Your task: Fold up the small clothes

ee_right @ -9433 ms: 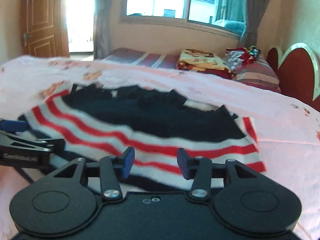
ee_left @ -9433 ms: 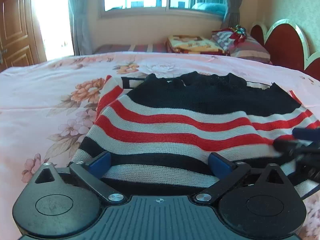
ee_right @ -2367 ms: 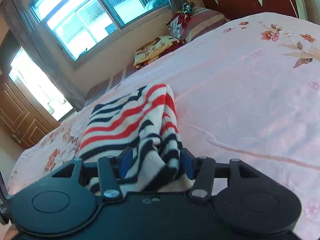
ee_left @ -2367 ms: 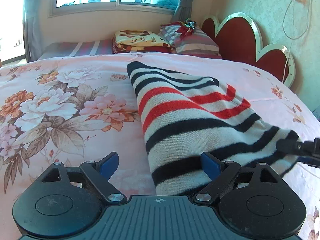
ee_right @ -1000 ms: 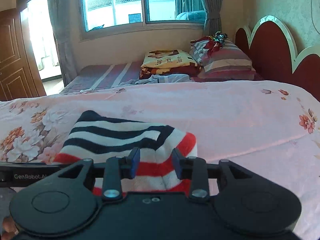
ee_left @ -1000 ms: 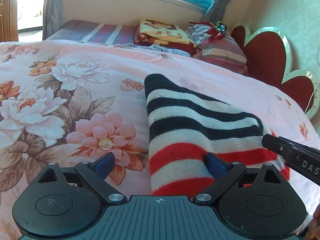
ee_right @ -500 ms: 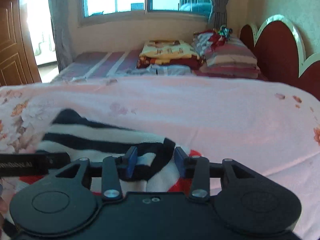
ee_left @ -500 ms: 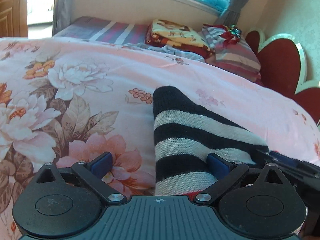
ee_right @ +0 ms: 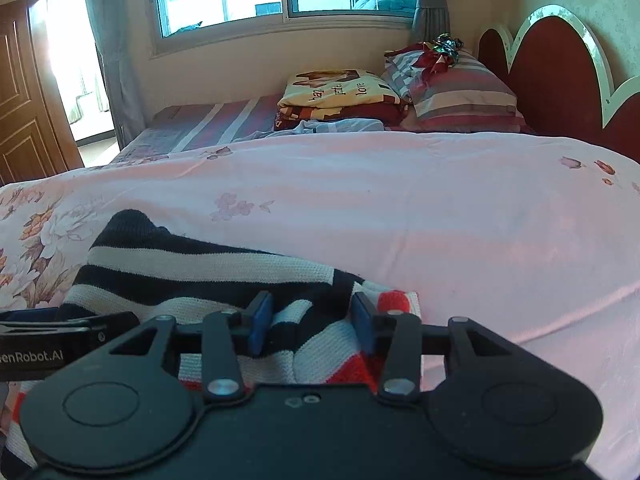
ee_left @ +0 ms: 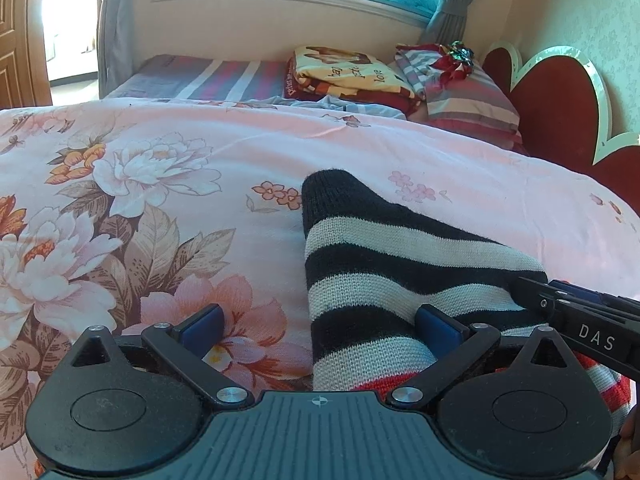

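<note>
The striped knit sweater (ee_left: 380,248), black, white and red, lies folded in a thick bundle on the floral pink bedspread (ee_left: 160,160). My left gripper (ee_left: 318,322) stands wide open over its near left edge; the right fingertip (ee_left: 436,322) rests over the knit and the left one hangs over bare bedspread. In the right wrist view, my right gripper (ee_right: 312,320) is low over the sweater (ee_right: 180,264), its jaws partly apart with a black and white fold lying between them, not squeezed. Each gripper shows at the edge of the other's view.
Beyond the bedspread (ee_right: 440,220) lie a folded yellow blanket (ee_left: 344,72) and striped pillows (ee_left: 460,96) under the window. A red scalloped headboard (ee_left: 552,92) stands at the right, a wooden door (ee_right: 24,120) at the left.
The sweater, spread flat at first, is now a folded bundle. Over the last second both grippers came in lower over it, and the right jaws widened and let go of the knit.
</note>
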Demonstrator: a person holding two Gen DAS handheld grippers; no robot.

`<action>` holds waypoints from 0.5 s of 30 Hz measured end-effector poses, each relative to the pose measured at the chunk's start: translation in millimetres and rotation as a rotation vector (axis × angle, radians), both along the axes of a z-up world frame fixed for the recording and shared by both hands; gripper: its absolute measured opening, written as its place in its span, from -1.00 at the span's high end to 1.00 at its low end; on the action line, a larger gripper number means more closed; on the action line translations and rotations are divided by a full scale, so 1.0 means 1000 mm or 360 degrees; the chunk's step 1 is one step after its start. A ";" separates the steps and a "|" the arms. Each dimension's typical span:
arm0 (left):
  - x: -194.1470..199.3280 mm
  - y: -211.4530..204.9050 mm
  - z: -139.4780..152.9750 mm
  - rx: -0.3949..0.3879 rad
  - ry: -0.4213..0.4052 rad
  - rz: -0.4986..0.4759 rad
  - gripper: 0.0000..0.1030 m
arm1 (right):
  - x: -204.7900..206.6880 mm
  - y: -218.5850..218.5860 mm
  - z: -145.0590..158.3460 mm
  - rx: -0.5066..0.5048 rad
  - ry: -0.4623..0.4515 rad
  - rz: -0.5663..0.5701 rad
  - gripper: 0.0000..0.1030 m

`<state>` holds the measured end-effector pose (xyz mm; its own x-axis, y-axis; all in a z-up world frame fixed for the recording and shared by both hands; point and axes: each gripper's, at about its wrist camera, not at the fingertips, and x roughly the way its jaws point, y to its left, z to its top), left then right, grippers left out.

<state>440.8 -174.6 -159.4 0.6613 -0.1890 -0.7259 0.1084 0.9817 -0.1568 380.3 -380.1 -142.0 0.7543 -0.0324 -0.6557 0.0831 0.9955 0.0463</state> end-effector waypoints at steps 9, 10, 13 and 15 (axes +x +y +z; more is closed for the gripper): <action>-0.004 -0.010 0.005 0.0117 -0.0020 -0.0004 -1.00 | -0.002 -0.002 0.001 0.0017 -0.0018 -0.0002 0.15; -0.005 -0.013 0.006 0.0146 -0.0027 -0.0011 -1.00 | -0.003 -0.002 0.001 0.0015 -0.0019 -0.0001 0.15; -0.012 -0.018 0.018 0.0233 -0.0065 -0.0029 -1.00 | -0.004 -0.001 0.005 -0.0002 -0.0015 -0.0003 0.13; -0.028 -0.013 0.033 0.0181 -0.0116 -0.0035 -0.99 | -0.013 0.000 0.017 -0.0005 -0.0041 -0.0005 0.10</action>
